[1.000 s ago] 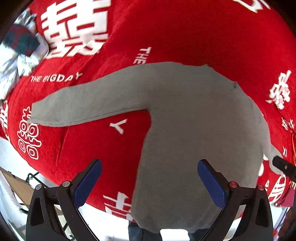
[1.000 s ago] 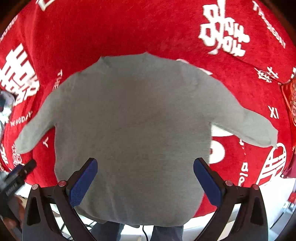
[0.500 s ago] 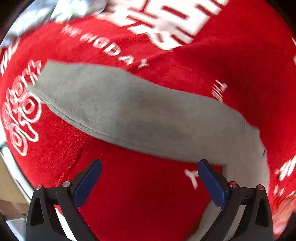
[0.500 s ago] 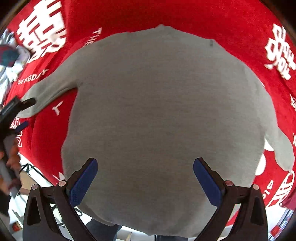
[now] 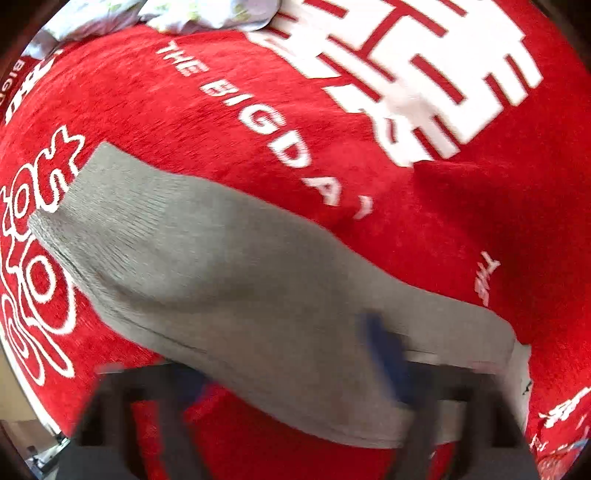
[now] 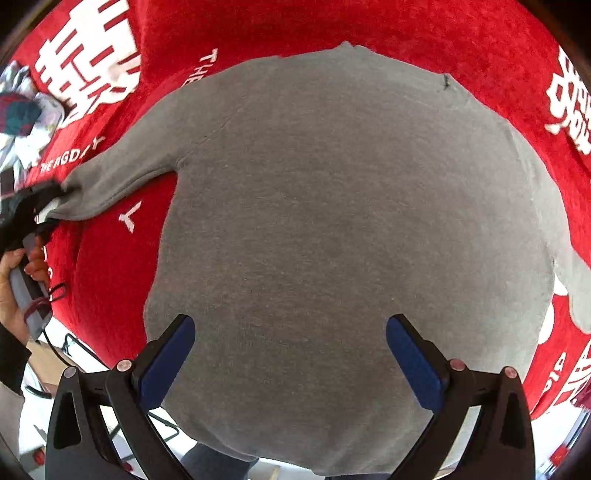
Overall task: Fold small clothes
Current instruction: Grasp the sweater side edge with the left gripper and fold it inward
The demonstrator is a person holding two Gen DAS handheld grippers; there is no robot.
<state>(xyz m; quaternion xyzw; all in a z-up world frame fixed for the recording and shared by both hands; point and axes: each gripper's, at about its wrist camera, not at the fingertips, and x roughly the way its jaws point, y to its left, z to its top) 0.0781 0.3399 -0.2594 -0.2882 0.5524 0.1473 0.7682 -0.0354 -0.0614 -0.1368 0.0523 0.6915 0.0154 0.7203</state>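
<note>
grey knit sweater (image 6: 332, 229), small and long-sleeved, lies flat and face-down-looking on the red plush cloth with white lettering (image 6: 369, 26) that covers the desk, its hem toward me and its collar away. what matters for the coming move is the sweater's left sleeve (image 5: 207, 266): its long axis runs out sideways from the body, cuff at the far left, and my left tool (image 5: 288, 373) sits right at it, so the left hand is plainly the nearer one. in the left wrist view the tool is blurred, its jaws closing with the sleeve's lower edge between the blue pads; i cannot tell yet whether they press the cloth. from the right wrist view i see that same tool at the sleeve's end, held in the person's hand (image 6: 14, 280), tilted steeply down. my right tool (image 6: 290, 354) hangs straight down over the lower body of the sweater, jaws spread wide, pinching nothing. i judge the sleeve wants carrying inward, across the body.
</note>
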